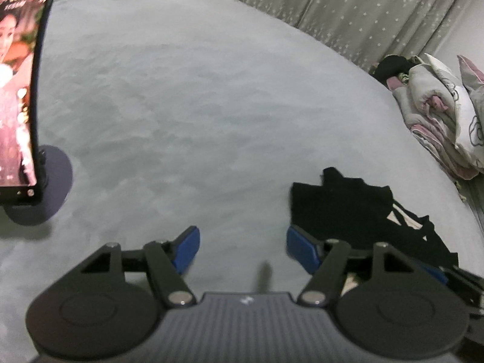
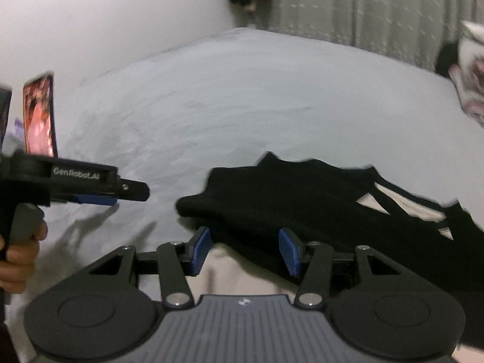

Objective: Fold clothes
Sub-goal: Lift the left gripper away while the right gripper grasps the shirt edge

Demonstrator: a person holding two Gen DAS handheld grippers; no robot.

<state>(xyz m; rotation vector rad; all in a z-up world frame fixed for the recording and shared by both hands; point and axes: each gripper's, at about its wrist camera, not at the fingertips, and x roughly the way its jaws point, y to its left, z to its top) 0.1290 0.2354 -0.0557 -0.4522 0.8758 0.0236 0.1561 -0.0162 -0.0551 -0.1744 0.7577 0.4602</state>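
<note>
A black garment [image 2: 302, 205] with cut-out straps lies crumpled on the grey bedspread [image 1: 196, 106], towards the bed's near right edge; a pale cloth [image 2: 242, 272] shows under its near hem. The right gripper [image 2: 246, 249] hangs over that hem, its blue pads [image 2: 201, 249] apart and pressing on nothing. The left gripper [image 1: 243, 249] stands just left of the garment over bare bedspread, its jaws apart and empty. A phone on a stand [image 1: 18, 90] sits at the left edge; a bundled quilt [image 1: 438, 115] lies at the far right edge by the curtain [image 1: 363, 9].
</note>
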